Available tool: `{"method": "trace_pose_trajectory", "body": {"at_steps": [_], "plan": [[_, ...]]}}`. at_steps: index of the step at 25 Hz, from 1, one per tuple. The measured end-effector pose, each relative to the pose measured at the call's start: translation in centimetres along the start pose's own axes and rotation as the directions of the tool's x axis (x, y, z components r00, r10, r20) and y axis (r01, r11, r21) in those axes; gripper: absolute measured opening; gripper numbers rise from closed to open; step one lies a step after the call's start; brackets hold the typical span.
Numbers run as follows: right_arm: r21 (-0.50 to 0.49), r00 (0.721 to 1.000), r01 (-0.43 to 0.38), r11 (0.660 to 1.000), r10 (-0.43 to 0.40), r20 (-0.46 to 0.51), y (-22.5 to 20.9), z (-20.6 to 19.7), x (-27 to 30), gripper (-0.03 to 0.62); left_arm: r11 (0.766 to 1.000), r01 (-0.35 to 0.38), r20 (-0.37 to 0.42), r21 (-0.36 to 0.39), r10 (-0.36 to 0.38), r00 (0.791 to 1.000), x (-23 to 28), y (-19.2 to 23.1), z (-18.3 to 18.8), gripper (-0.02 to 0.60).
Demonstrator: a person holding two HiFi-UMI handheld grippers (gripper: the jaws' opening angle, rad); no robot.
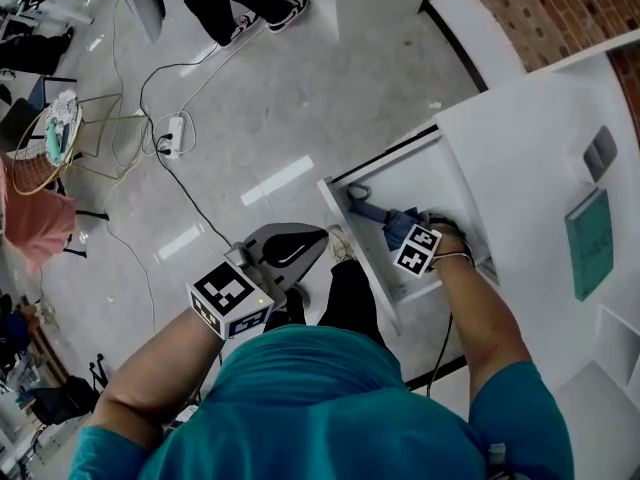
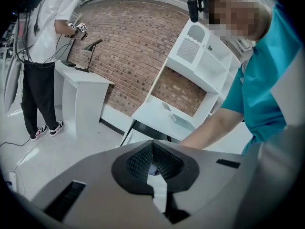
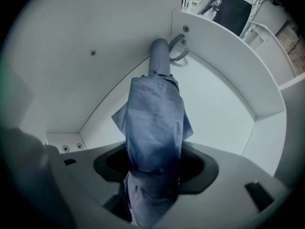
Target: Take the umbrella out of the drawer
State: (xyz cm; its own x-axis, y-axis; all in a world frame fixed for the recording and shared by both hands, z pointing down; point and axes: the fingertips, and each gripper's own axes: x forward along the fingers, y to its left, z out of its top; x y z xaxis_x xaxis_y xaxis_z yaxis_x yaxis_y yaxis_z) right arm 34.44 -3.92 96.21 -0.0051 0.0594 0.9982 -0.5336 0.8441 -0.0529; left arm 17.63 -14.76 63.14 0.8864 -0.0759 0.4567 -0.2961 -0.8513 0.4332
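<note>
Drawer (image 1: 352,230) is pulled out from under the white surface (image 1: 520,168), and the umbrella (image 3: 155,123) is in it: folded, blue, lying lengthwise on the drawer floor. Its handle (image 3: 159,56) points to the far corner, with the strap loop (image 3: 177,51) against the drawer wall. Right gripper (image 3: 157,157) is down inside the drawer, pointing straight down. Its jaws are spread wide and straddle the umbrella's fabric end. The cloth fills most of the gap, but it doesn't look clamped; the right gripper view is too close to be sure about light pad contact. In the head view that gripper is mostly hidden behind its marker cube (image 1: 417,251) and the hand, with blue fabric showing just left of the cube. Left gripper (image 1: 318,238) is outside the drawer, held over the floor (image 1: 300,88) near the drawer's front corner and angled slightly down. Its jaws are together with nothing between them; the left gripper view shows the pads (image 2: 164,159) meeting. On the surface, well clear of the drawer, lie a teal book (image 1: 590,243) and a small grey item (image 1: 600,153). A second person (image 2: 45,46) stands by a white stand in front of a brick wall (image 2: 133,56). A power strip (image 1: 172,133) and cables lie on the floor.
</note>
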Motion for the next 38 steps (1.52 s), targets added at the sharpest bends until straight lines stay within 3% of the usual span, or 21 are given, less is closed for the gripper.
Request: {"method": "trace_pose_trajectory", "body": {"at_steps": [7,13,19,23,27,30,33,38], "plan": [[0.206,0.991,-0.032,0.978,0.003,0.137,-1.1,-0.2,-3.2,0.259,1.000,-0.014,0.027,-0.005,0.014,1.000,-1.3,-0.5,0.3,0.011],[0.267,0.963,-0.016,0.964,-0.057,0.262,-2.3,1.5,-9.3,0.259,0.998,-0.061,0.099,0.004,0.060,0.993,-4.8,-0.2,2.5,0.011],[0.323,0.900,-0.017,0.946,-0.126,0.418,-2.0,6.3,-17.8,0.259,0.993,-0.115,0.186,0.014,0.110,0.976,-10.7,-0.6,4.3,0.011],[0.306,0.827,0.020,0.952,-0.188,0.529,-3.2,11.1,-24.7,0.259,0.983,-0.183,0.256,0.012,0.174,0.951,-15.6,-0.2,5.9,0.011],[0.281,0.742,0.031,0.959,-0.210,0.636,-4.5,17.1,-32.7,0.259,0.961,-0.275,0.337,-0.016,0.264,0.904,-21.7,0.8,7.8,0.011],[0.242,0.666,0.029,0.970,-0.199,0.719,-4.1,22.3,-38.6,0.259,0.940,-0.339,0.398,-0.043,0.328,0.857,-26.9,1.3,8.7,0.011],[0.178,0.583,0.029,0.984,-0.162,0.796,-3.6,28.3,-44.7,0.259,0.908,-0.413,0.467,-0.076,0.398,0.789,-32.6,1.9,9.8,0.011],[0.079,0.443,0.024,0.997,-0.082,0.893,-1.4,37.4,-54.8,0.259,0.833,-0.537,0.548,-0.134,0.513,0.660,-42.8,2.8,11.1,0.011]]}}
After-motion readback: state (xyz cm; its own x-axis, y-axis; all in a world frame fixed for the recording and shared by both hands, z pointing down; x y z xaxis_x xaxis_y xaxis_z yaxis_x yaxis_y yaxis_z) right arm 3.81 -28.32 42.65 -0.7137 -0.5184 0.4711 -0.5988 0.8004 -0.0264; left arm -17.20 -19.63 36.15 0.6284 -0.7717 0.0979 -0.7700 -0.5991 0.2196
